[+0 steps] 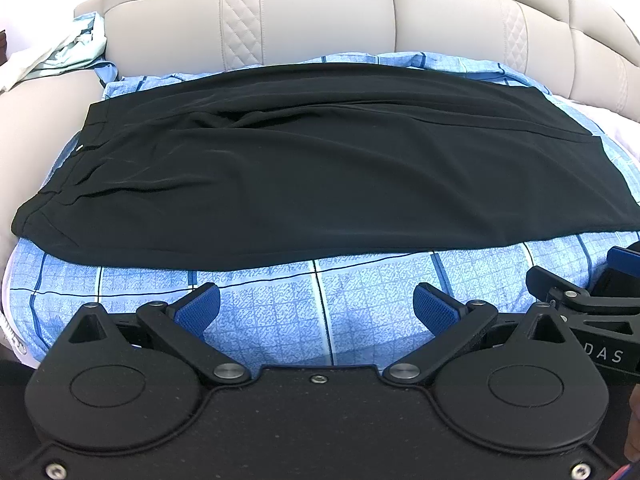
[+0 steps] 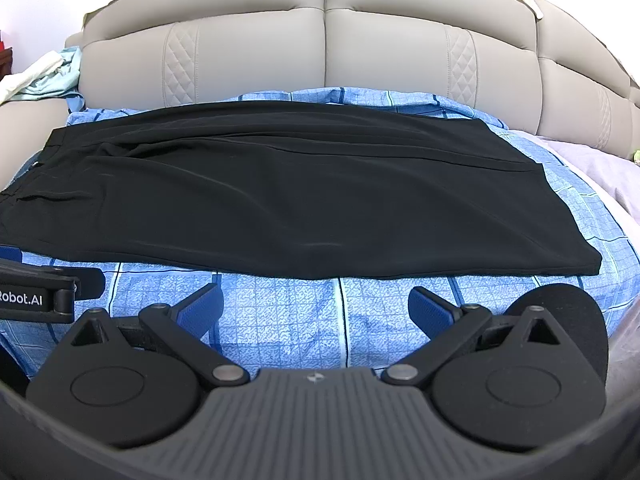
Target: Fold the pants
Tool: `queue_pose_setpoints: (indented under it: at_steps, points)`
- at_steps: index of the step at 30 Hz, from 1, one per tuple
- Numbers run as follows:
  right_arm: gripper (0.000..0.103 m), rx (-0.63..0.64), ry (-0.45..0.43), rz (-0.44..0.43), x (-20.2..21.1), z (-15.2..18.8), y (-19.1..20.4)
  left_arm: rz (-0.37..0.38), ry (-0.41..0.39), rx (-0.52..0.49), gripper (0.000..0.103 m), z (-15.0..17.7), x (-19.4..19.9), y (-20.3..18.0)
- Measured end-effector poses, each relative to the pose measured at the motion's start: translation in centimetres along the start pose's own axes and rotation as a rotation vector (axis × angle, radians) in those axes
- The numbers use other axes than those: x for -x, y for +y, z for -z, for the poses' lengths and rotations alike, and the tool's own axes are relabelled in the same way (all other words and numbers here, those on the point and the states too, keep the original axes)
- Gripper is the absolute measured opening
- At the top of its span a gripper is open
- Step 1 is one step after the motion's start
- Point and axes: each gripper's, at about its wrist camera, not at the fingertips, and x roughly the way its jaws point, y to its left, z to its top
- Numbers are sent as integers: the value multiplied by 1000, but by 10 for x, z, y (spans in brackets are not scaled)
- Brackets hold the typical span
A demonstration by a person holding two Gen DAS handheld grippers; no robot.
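Observation:
Black pants (image 1: pixel 312 168) lie flat on a blue checked sheet (image 1: pixel 280 320), waistband at the left, folded into a broad dark panel; they also show in the right wrist view (image 2: pixel 280 200). My left gripper (image 1: pixel 318 304) is open and empty, just short of the pants' near edge. My right gripper (image 2: pixel 316 306) is open and empty too, also just short of that edge. The right gripper shows at the right edge of the left wrist view (image 1: pixel 592 300), and the left gripper at the left edge of the right wrist view (image 2: pixel 44 292).
A beige padded sofa back (image 1: pixel 320 12) rises behind the sheet (image 2: pixel 280 320). Crumpled pale green and white cloth (image 1: pixel 68 48) lies on the left armrest. A pale lilac cover (image 2: pixel 600 168) shows at the right.

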Motion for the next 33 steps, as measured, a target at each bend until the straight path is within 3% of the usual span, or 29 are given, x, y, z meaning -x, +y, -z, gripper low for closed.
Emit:
queue_pose_setpoints:
  at_steps: [25, 33]
  points:
    - [103, 3, 1, 7, -2, 1, 2, 3, 15, 5, 103, -1, -6, 3]
    - [103, 17, 0, 31, -4, 1, 4, -59, -16, 0, 103, -2, -11, 4]
